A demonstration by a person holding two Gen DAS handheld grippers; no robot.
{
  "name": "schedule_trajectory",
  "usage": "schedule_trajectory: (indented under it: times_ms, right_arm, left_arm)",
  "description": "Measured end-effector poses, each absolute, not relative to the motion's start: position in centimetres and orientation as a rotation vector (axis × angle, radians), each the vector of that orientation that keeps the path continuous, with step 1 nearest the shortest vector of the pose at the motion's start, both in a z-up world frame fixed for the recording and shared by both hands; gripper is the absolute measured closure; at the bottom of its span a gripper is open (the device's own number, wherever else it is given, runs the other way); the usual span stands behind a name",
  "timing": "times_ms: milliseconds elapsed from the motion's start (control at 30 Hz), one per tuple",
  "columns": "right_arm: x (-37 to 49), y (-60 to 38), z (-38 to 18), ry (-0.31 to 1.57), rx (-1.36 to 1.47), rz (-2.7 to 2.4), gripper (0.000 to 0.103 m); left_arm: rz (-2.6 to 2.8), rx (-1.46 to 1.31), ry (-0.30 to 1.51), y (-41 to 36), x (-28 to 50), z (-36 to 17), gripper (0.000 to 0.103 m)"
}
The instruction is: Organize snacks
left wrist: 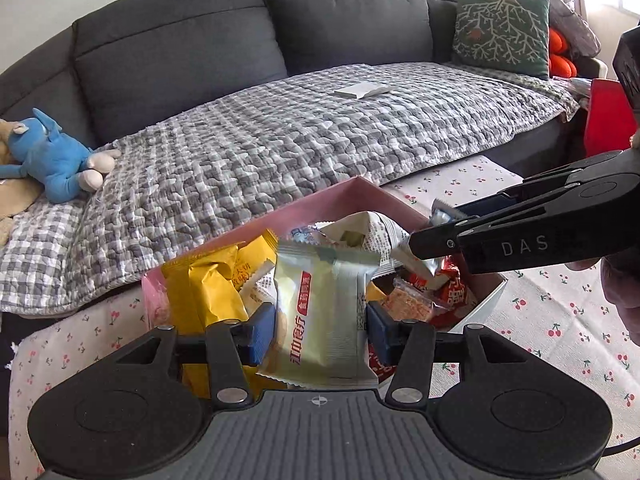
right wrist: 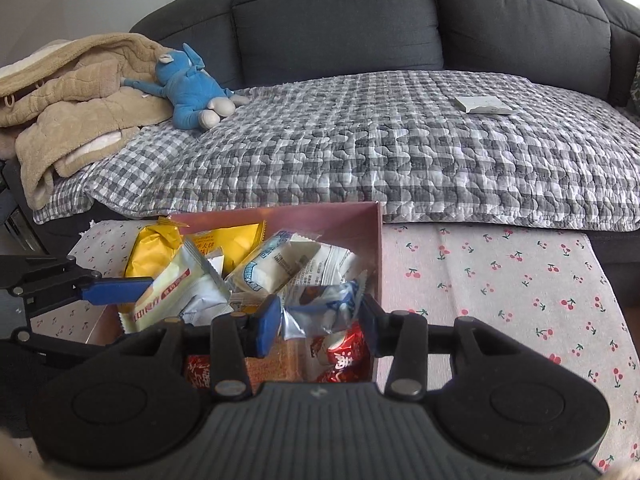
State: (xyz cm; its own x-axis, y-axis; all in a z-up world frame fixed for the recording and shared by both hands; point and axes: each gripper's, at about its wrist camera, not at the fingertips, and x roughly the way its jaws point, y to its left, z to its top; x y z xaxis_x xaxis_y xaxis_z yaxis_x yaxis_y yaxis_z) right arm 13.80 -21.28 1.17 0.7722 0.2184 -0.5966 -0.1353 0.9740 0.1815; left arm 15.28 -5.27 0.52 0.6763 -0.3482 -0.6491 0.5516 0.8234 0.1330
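left tool (left wrist: 318,334) gripping pale biscuit packet (left wrist: 324,316), long axis upright, slightly tilted | right tool (right wrist: 320,320) gripping crumpled blue-white wrapper (right wrist: 324,306) | both hanging over pink box (left wrist: 344,196)

Both wrist cams sit close above the pink snack box (left wrist: 320,204), tilted down, facing the grey sofa (left wrist: 192,44). Left cam views from box's left, right cam from its right. Shared: box, sofa, blue plush toy (right wrist: 188,88).
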Motion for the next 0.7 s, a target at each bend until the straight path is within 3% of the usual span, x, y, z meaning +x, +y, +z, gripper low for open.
schedule_trajectory:
  times_ms: [67,100,133,700]
  right_arm:
    - [13.6,-21.5,1.4,0.649,0.148,0.181,0.036]
    - [13.6,-21.6,1.5,0.645,0.149,0.18,0.035]
    - [13.4,-21.6,1.6,0.645,0.15,0.18,0.036]
    - [7.4,-22.5,2.3,0.71,0.119,0.085,0.013]
  left_arm:
    - [-0.495,0.335,0.646,-5.2,15.4,0.4,0.042]
    - [-0.491,0.333,0.637,-5.1,15.3,0.4,0.03]
    - [-0.495,0.329,0.628,-4.9,15.1,0.5,0.025]
    - [-0.426,0.212,0.648,-1.9,8.5,2.0,0.005]
